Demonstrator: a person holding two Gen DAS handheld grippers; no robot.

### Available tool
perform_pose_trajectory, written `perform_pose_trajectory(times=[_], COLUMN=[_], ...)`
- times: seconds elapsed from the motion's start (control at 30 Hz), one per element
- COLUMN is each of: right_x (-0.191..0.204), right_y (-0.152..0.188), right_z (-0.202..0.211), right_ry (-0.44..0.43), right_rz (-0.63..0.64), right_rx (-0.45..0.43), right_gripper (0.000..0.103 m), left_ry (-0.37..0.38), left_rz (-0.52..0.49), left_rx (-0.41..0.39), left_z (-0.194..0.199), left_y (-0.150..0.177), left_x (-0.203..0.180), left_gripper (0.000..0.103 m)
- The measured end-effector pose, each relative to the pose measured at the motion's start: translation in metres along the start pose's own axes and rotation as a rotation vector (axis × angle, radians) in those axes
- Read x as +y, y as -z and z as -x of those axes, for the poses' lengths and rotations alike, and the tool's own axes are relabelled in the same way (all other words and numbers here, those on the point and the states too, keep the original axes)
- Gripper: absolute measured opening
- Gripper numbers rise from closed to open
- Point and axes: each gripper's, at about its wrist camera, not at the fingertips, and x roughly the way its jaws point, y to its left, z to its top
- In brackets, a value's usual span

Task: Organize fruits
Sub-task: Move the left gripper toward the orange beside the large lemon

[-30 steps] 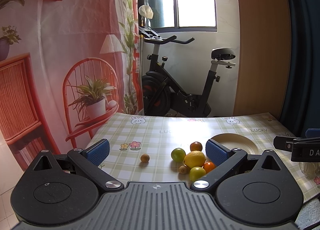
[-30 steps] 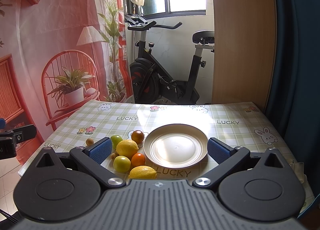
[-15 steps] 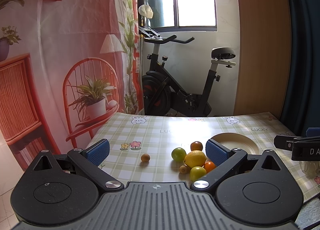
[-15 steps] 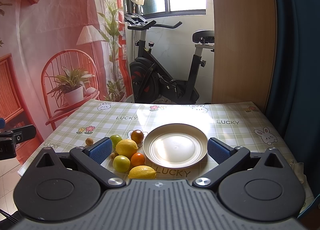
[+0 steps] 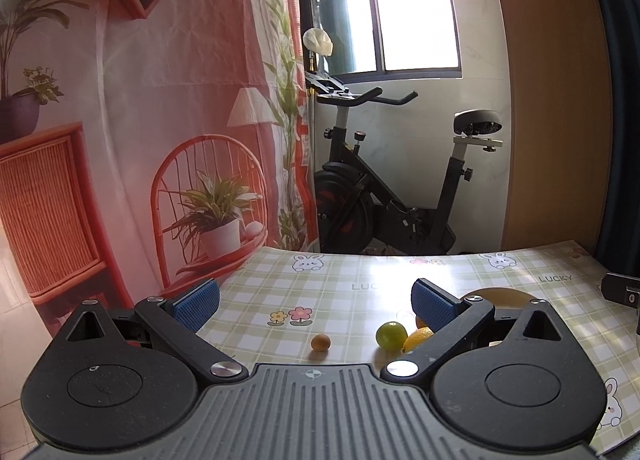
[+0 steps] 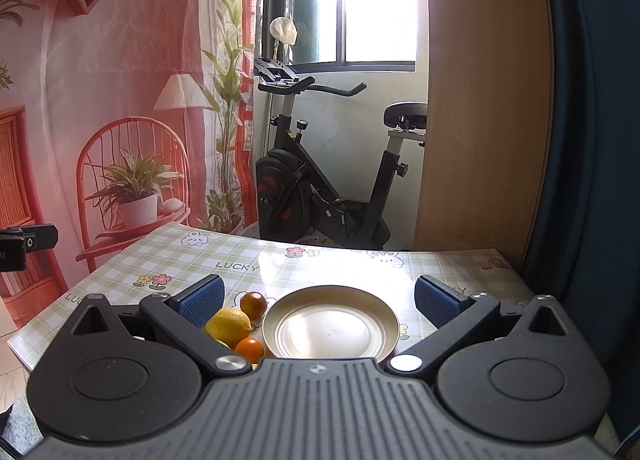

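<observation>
Fruits lie in a cluster on the checked tablecloth. In the left wrist view a small brown fruit (image 5: 320,342) sits alone, with a green lime (image 5: 391,335) and part of a lemon (image 5: 417,338) to its right. My left gripper (image 5: 316,302) hangs open above the table, empty. In the right wrist view a lemon (image 6: 229,325), a dark orange fruit (image 6: 253,303) and an orange (image 6: 249,348) lie just left of a round empty plate (image 6: 331,328). My right gripper (image 6: 320,298) is open over the plate, holding nothing. Other fruits are hidden behind the gripper bodies.
The table (image 6: 248,260) ends at a far edge, with an exercise bike (image 6: 320,196) behind it. A printed pink backdrop (image 5: 120,140) hangs at left, a wooden panel (image 6: 480,120) and dark curtain at right. The other gripper's body (image 6: 24,240) shows at the left edge.
Both grippers have dropped lower and tilted up, so the fruits and plate sit nearer the bottom and are partly hidden. Nothing on the table has moved. Both stay open.
</observation>
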Motion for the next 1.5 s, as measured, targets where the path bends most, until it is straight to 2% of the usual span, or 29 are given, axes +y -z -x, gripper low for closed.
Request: perform_pose_trajectory(times=[0.17,0.37,0.5,0.57,0.67,0.73,0.83,0.97,1.03,1.27,1.5], right_x=[0.002,0.001,-0.003,-0.002,0.004,0.006,0.013,0.019,0.021,0.019,0.022], right_y=[0.003,0.001,0.003,0.005,0.009,0.014,0.024,0.038,0.043,0.058,0.069], right_z=[-0.019,-0.038,-0.05,-0.056,-0.065,-0.073,-0.078,-0.083,-0.087,-0.093,-0.092], right_ry=[-0.042,-0.134,-0.191,-0.217,-0.248,-0.293,-0.292,-0.277,-0.269,-0.259,-0.243], right_rz=[0.0,-0.051,-0.091,-0.092,-0.063,-0.067,-0.032,-0.007,0.001,0.001,0.033], right_rx=[-0.015,-0.048,-0.058,-0.057,-0.003,0.051,0.091,0.143,0.177,0.245,0.294], right_gripper=[0.103,0.103,0.103,0.103,0.103,0.103,0.103,0.103,0.103,0.103,0.103], left_ry=[-0.019,-0.037,-0.004,0.052,0.145,0.154,0.163,0.269,0.298,0.278,0.244], left_rz=[0.035,0.028,0.041,0.079,0.17,0.208,0.203,0.182,0.153,0.1,0.068], left_rx=[-0.042,-0.027,-0.016,-0.023,-0.023,-0.013,0.0,0.036,0.055,0.082,0.177], left_z=[-0.014,-0.03,-0.039,-0.045,-0.052,-0.056,-0.059,-0.063,-0.065,-0.07,-0.081], left_y=[-0.004,-0.003,-0.001,0.004,0.015,0.026,0.041,0.054,0.058,0.069,0.07], left_x=[0.004,0.005,0.008,0.013,0.022,0.023,0.019,0.013,0.007,-0.006,-0.01], left_gripper=[0.103,0.102,0.101,0.101,0.099,0.094,0.094,0.094,0.094,0.095,0.093])
